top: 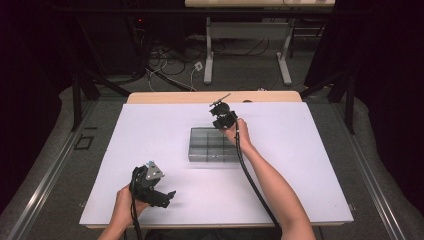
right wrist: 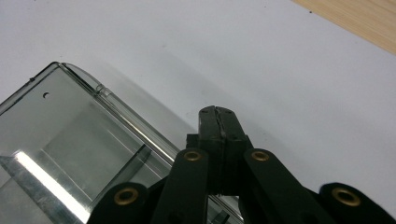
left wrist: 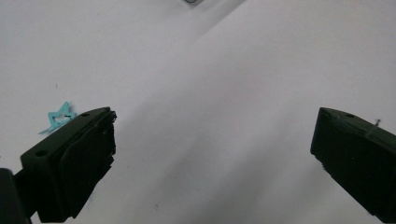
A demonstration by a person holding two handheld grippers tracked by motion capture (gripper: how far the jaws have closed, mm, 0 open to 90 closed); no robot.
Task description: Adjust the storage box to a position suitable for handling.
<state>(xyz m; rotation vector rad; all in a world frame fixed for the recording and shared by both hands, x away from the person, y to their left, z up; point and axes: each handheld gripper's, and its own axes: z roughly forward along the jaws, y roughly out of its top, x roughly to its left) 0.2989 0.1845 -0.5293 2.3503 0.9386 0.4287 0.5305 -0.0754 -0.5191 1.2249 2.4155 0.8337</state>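
Well to the near left of the clear compartment box [top: 212,145], the left gripper [top: 167,196] hangs low over the white mat [top: 150,135] with its jaws spread wide and nothing between them; a small teal star-shaped piece [left wrist: 58,116] lies on the mat just beside its left jaw. The box itself sits near the middle of the mat. At the box's far right corner, the right gripper [right wrist: 218,113] has its jaws pressed together, gripping nothing visible, tips just past the rim [right wrist: 121,112].
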